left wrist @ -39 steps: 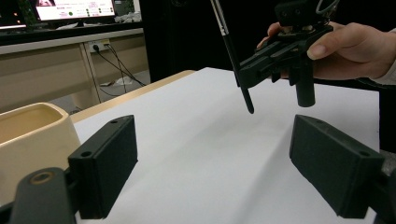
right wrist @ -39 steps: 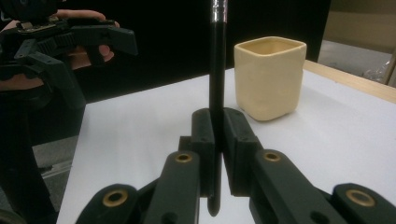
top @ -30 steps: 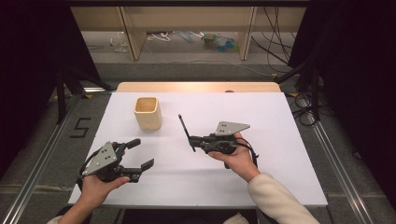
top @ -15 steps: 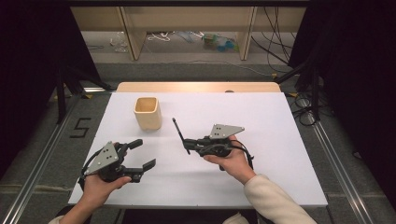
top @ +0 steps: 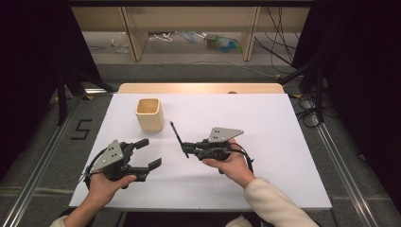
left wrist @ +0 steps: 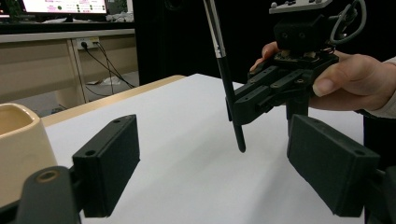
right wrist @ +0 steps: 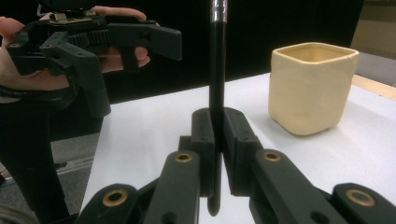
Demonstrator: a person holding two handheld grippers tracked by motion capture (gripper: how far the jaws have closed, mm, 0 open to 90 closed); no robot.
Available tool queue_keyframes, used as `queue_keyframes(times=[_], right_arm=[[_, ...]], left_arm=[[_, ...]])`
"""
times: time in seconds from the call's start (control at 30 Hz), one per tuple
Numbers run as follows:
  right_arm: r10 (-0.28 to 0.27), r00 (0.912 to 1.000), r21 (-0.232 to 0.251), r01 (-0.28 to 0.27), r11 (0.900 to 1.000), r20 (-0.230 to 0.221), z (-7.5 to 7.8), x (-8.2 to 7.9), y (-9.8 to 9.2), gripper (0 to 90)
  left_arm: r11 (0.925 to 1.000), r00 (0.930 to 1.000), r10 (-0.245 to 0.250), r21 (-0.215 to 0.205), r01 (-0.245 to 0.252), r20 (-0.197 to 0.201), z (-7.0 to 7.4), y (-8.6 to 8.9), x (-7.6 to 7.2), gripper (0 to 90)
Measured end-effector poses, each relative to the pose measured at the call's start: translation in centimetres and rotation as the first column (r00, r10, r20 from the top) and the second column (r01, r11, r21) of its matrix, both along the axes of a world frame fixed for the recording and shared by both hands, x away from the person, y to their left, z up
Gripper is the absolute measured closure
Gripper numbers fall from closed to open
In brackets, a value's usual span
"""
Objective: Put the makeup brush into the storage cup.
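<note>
The right gripper point(top: 185, 148) is held level above the tabletop point(top: 283, 142) near its middle, palm beneath, fingers pointed left. Its fingers are clamped together on a black pen point(top: 177, 134), which is gripped near its lower end and tilted up and away toward the far left. The left gripper point(top: 149, 153) is held at the near left, fingers spread apart with nothing between them. A cream cup point(top: 149, 114) is stood far left, apart from both.

The cup point(top: 149, 114) is standing alone on the worktop point(top: 283, 142), obstructing the far-left area. Bare surface is lying between the cup and the pen point(top: 178, 137), and is extending across the right half.
</note>
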State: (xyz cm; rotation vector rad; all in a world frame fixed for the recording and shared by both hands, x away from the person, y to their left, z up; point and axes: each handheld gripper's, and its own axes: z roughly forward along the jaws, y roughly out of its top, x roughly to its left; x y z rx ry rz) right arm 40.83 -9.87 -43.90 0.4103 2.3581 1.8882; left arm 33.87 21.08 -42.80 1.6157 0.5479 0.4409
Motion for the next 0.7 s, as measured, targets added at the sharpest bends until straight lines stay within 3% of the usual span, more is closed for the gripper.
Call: queue_keyframes(times=[0.13,0.2,0.23,0.4,0.47,0.5,0.57,0.6,0.7], right_arm=[[0.008,1.0000,-0.010,-0.008,1.000,-0.002,0.0,0.0,0.2,84.3],[0.004,1.0000,-0.014,-0.004,1.000,-0.001,-0.1,-0.1,0.3,84.4],[0.009,1.0000,-0.003,-0.009,1.000,-0.003,-0.1,-0.1,0.5,84.4],[0.006,1.0000,-0.003,-0.006,1.000,0.005,0.0,-0.1,0.6,84.4],[0.017,0.9998,0.001,-0.017,1.000,-0.013,-0.1,-0.1,0.7,84.3],[0.015,0.9999,-0.002,-0.015,1.000,0.001,-0.1,-0.1,0.7,84.4],[0.012,0.9999,-0.001,-0.012,1.000,0.001,-0.2,-0.1,0.8,84.4],[0.018,0.9998,-0.007,-0.018,1.000,0.002,-0.2,0.0,0.8,84.3],[0.013,0.9999,-0.008,-0.013,1.000,0.002,-0.2,-0.1,0.9,84.4]], left_arm=[[1.0000,1.0000,0.002,-0.002,-0.002,-0.007,0.0,-0.4,0.2,17.3],[0.9999,0.9998,-0.011,0.002,0.011,0.019,0.1,-0.4,0.6,17.3],[0.9999,0.9999,-0.010,-0.010,0.010,-0.005,0.0,-0.5,0.6,17.6],[0.9997,0.9996,-0.013,-0.019,0.013,-0.025,0.1,-0.9,1.1,18.2],[0.9997,0.9995,-0.013,-0.022,0.013,-0.028,0.2,-1.1,1.3,18.6],[0.9995,0.9991,-0.028,0.013,0.028,0.031,0.3,-0.9,1.8,18.8],[0.9979,0.9970,-0.031,0.060,0.027,0.070,0.5,-0.7,2.2,19.1],[0.9948,0.9923,-0.008,0.102,-0.005,0.124,0.8,-0.4,2.6,19.2],[0.9972,0.9943,0.027,0.067,-0.034,0.103,0.9,-0.8,2.6,19.9]])
